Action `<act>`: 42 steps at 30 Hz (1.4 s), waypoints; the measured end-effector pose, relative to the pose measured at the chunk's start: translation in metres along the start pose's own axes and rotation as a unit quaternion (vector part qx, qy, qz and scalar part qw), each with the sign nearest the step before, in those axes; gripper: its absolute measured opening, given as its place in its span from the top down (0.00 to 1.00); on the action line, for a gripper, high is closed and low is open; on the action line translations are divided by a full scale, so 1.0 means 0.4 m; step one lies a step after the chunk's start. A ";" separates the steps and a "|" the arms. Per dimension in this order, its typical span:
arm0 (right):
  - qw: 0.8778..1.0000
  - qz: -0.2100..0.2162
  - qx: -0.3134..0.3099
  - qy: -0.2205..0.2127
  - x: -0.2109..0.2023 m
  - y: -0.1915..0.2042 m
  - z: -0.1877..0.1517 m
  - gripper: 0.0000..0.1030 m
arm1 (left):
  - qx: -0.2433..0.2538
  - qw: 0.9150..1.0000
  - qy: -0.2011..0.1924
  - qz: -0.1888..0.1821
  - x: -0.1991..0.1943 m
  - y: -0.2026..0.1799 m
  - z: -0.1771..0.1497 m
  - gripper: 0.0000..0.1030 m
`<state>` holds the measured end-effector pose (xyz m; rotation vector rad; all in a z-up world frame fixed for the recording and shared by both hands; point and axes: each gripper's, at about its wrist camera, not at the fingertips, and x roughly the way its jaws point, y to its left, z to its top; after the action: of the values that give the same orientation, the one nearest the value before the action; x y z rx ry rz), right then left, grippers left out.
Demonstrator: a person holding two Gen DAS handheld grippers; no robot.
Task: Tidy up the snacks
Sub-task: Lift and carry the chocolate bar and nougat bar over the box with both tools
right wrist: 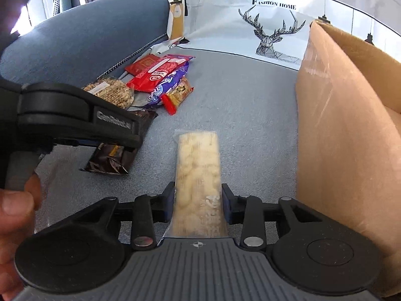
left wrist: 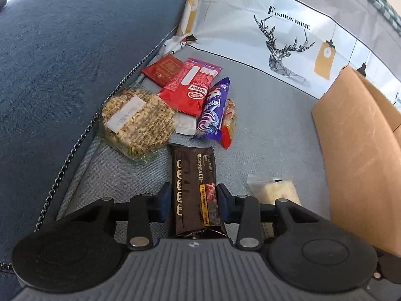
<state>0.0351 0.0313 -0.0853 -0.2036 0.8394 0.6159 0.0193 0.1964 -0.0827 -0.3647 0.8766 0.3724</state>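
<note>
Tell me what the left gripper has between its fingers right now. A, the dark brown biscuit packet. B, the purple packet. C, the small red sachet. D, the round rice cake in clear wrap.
A: in the left wrist view the left gripper has its blue pads pressed against both sides of the dark brown biscuit packet, while the other three snacks lie further away on the sofa seat.

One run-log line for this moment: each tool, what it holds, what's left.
left tool: shut on dark packet | right tool: shut on pale packet | pile: on sofa | cardboard box: right
</note>
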 end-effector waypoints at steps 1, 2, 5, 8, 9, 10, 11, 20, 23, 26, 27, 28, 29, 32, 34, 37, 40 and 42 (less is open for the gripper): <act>1.000 -0.001 0.001 0.002 0.001 -0.002 0.000 0.63 | -0.002 1.000 0.004 -0.005 0.000 0.002 0.000 0.59; 1.000 -0.001 0.002 0.005 0.002 -0.004 0.000 0.63 | -0.002 1.000 0.008 -0.006 0.002 0.003 0.000 0.59; 1.000 0.004 0.009 0.013 0.006 -0.008 0.002 0.60 | -0.002 1.000 0.019 -0.008 0.008 0.003 0.001 0.59; 1.000 0.005 0.006 0.015 0.007 -0.006 0.001 0.59 | 0.001 1.000 0.019 -0.008 0.007 0.001 -0.001 0.59; 1.000 0.004 0.004 0.015 0.007 -0.005 0.001 0.59 | 0.001 1.000 0.018 -0.007 0.008 0.000 -0.001 0.59; 1.000 0.004 0.004 0.015 0.010 -0.006 0.003 0.59 | 0.002 1.000 0.018 -0.007 0.009 0.000 -0.001 0.59; 1.000 0.005 0.004 0.015 0.010 -0.006 0.002 0.59 | 0.002 1.000 0.018 -0.007 0.009 0.000 -0.001 0.59; 1.000 0.002 0.008 0.010 0.016 -0.007 0.002 0.54 | 0.020 1.000 0.012 0.005 0.015 -0.014 -0.004 0.55; 1.000 0.001 0.008 0.009 0.017 -0.010 0.002 0.53 | 0.030 0.999 0.009 0.012 0.016 -0.022 -0.006 0.54; 1.000 0.000 0.005 0.009 0.017 -0.009 0.001 0.53 | 0.035 0.999 0.009 0.016 0.019 -0.026 -0.007 0.54; 1.000 -0.001 0.003 0.008 0.017 -0.009 0.000 0.53 | 0.037 0.999 0.009 0.017 0.021 -0.027 -0.008 0.54; 1.000 -0.002 0.002 0.008 0.017 -0.008 0.000 0.53 | 0.039 0.999 0.009 0.017 0.021 -0.027 -0.008 0.54; 1.000 -0.002 0.001 0.008 0.017 -0.008 0.000 0.53 | 0.041 0.999 0.008 0.018 0.021 -0.028 -0.008 0.54; 1.000 -0.002 0.000 0.006 0.017 -0.007 0.000 0.53 | 0.045 0.999 0.008 0.020 0.023 -0.031 -0.008 0.54; 1.000 -0.002 -0.001 0.006 0.017 -0.007 0.000 0.53 | 0.047 0.999 0.008 0.022 0.024 -0.034 -0.009 0.54; 1.000 -0.003 -0.004 0.006 0.018 -0.005 0.000 0.53 | 0.054 0.998 0.007 0.025 0.026 -0.038 -0.011 0.54; 1.000 -0.005 -0.010 0.005 0.018 -0.001 -0.001 0.53 | 0.061 0.998 0.007 0.028 0.028 -0.044 -0.013 0.54; 1.000 -0.006 -0.014 0.004 0.017 0.000 -0.001 0.53 | 0.065 0.997 0.006 0.029 0.028 -0.046 -0.013 0.54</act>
<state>0.0384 0.0340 -0.0908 -0.2365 0.8374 0.6157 0.0305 0.1798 -0.0918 -0.2224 0.9203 0.3654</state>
